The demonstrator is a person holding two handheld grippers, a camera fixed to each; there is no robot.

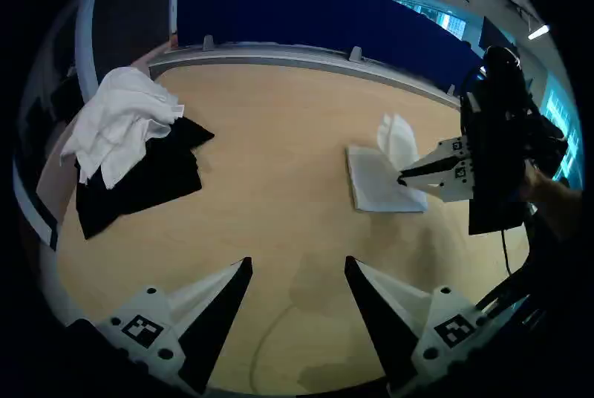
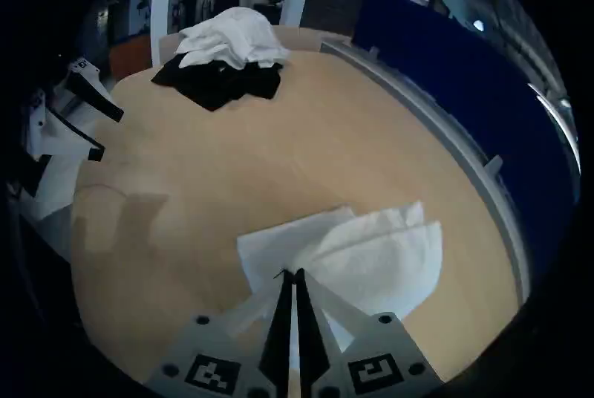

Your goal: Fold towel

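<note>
— Left gripper view first. What is your left tool doing?

— My left gripper [image 1: 297, 264] sits at 6 o'clock with its fingers spread wide. It grips nothing and hangs over the wooden table [image 1: 282, 138]. The towel [image 1: 375, 190] lies at 3 o'clock with one part lifted off the wood. My right gripper [image 1: 405, 177] is there too, tips at the towel's edge. At 9 o'clock a white cloth [image 1: 122, 119] is heaped on a black cloth [image 1: 148, 179]. A blue partition [image 1: 312, 15] runs along 12 o'clock.

— And the right gripper view?

— My right gripper is at 6 o'clock, fingers pinched together on the towel's edge, with white fabric between them. The towel spreads from the centre toward 4 o'clock, one fold raised. My left gripper shows at 9 o'clock, spread open and well apart from the towel. The cloth heap is at 11 o'clock.
</note>
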